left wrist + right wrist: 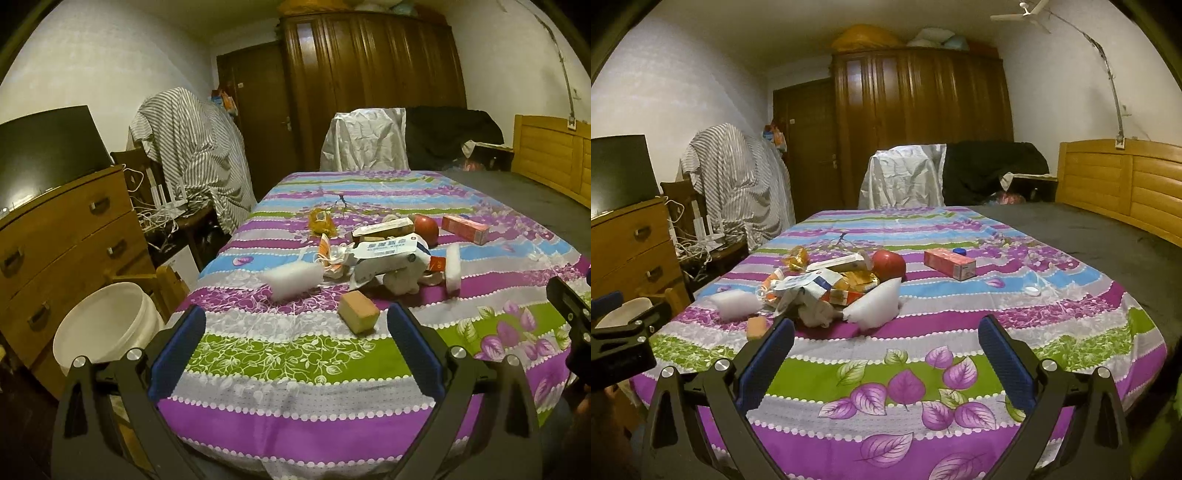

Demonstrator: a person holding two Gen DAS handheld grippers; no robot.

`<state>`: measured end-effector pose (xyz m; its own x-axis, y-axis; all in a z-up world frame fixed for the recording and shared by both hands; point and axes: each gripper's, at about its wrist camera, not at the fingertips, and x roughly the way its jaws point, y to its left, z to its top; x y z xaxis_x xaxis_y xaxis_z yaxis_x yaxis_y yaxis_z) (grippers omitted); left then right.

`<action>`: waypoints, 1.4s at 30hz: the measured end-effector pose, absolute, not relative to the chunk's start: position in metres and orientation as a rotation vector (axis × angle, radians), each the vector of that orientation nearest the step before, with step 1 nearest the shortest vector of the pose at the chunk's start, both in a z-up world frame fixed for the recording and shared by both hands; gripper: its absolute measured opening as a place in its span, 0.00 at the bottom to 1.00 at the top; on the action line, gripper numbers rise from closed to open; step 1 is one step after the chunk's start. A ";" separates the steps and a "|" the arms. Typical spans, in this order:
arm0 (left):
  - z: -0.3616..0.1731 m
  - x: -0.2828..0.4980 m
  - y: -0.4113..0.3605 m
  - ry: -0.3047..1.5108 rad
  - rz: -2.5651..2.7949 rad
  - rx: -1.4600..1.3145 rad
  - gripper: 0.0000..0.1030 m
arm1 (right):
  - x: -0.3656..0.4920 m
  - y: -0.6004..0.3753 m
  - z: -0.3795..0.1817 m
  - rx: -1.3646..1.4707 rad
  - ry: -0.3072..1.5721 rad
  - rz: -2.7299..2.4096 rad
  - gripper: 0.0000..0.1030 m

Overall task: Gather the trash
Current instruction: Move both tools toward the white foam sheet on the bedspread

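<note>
Both the left gripper (295,328) and right gripper (886,339) hover with jaws wide, holding nothing, over the striped sheet (295,369). Farther off, the trash (384,254) (wrappers, boxes, foam) lies heaped mid-bed; a white bucket (107,325) stands near left.

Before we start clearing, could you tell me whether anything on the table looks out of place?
Yes: a whole red apple lies in the heap of crumpled wrappers and boxes, looking intact rather than like trash. Nothing appears spilled.
</note>
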<state>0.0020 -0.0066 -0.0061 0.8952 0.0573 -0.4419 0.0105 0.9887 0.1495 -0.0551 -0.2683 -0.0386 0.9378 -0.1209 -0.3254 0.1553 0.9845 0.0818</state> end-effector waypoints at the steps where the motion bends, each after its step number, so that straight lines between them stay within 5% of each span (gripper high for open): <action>1: -0.006 0.002 -0.007 0.461 0.027 0.154 0.93 | -0.055 -0.268 -0.039 0.106 0.326 -0.143 0.96; 42: -0.011 0.009 -0.003 0.506 0.066 0.156 0.95 | -0.045 -0.272 -0.053 0.140 0.389 -0.142 0.96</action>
